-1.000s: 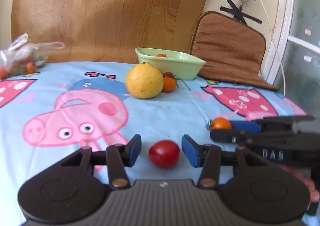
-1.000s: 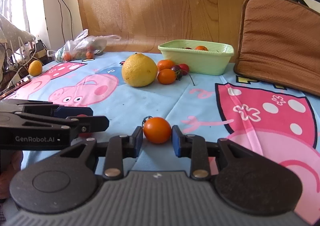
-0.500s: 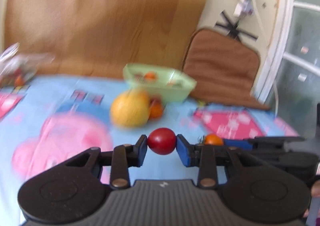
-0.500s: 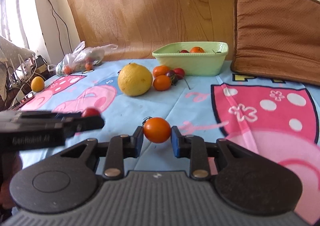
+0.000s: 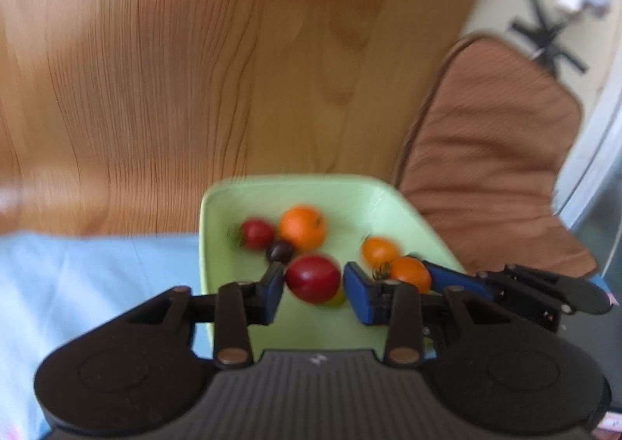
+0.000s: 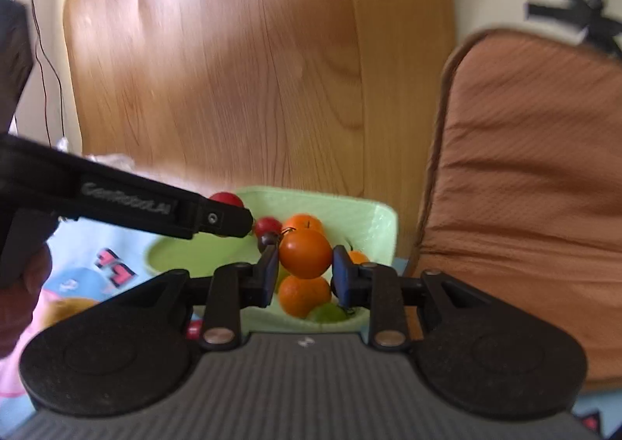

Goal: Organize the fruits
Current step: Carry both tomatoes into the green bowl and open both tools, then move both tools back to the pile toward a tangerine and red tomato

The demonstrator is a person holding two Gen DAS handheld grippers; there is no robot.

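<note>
Grippers over bowl (image 5: pixel 217 214) for drop-off: left gripper (image 5: pixel 313 286) opening around red tomato (image 5: pixel 313 278); right gripper (image 6: pixel 305 269) clamps orange tomato (image 6: pixel 305 253).

Bowl (image 5: pixel 396 202): pale green plastic, smooth, semi-matt. Red tomato (image 5: pixel 313 278) & orange tomato (image 6: pixel 305 253): glossy, smooth skins. Board (image 5: pixel 214 70) behind: wood-grain, satin sheen. Cushion (image 6: pixel 536 175): brown woven cloth, fine-textured, matt. Gripper bodies: black matt plastic, ribbed; brass-coloured metal pins. Tablecloth (image 5: pixel 77 284): printed, matt.
</note>
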